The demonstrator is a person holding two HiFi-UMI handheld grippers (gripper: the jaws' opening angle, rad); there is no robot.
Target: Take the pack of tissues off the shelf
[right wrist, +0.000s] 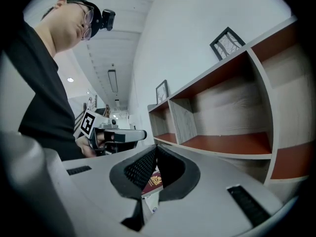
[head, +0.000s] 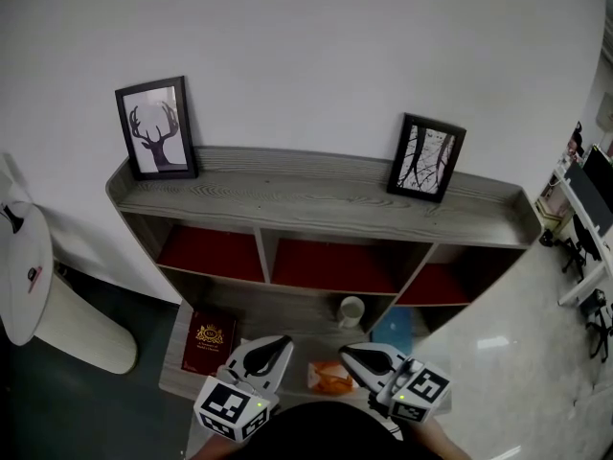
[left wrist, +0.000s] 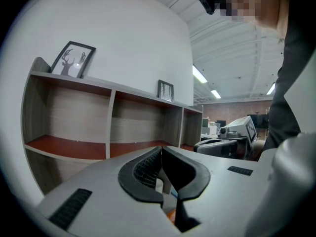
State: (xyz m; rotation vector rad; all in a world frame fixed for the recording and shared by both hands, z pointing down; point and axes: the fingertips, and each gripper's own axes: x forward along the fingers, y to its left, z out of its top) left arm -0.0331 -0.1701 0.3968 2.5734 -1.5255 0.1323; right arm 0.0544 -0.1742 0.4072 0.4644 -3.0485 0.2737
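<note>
An orange pack of tissues (head: pixel 332 379) lies on the lowest board of the grey wooden shelf (head: pixel 316 195), seen close below me in the head view. My left gripper (head: pixel 281 343) is just left of the pack and my right gripper (head: pixel 347 351) just right of it; both tips point toward the shelf. The left gripper view shows its jaws (left wrist: pixel 161 150) pressed together with nothing between them, and a sliver of orange shows beneath them. In the right gripper view the jaws (right wrist: pixel 156 147) are likewise shut and empty.
A dark red book (head: pixel 209 338) lies left of the pack. A white cup (head: pixel 351 310) and a blue object (head: pixel 395 332) stand behind it. Two framed pictures (head: pixel 157 128) (head: pixel 426 157) lean on the top board. A white round table (head: pixel 24 271) is at the left.
</note>
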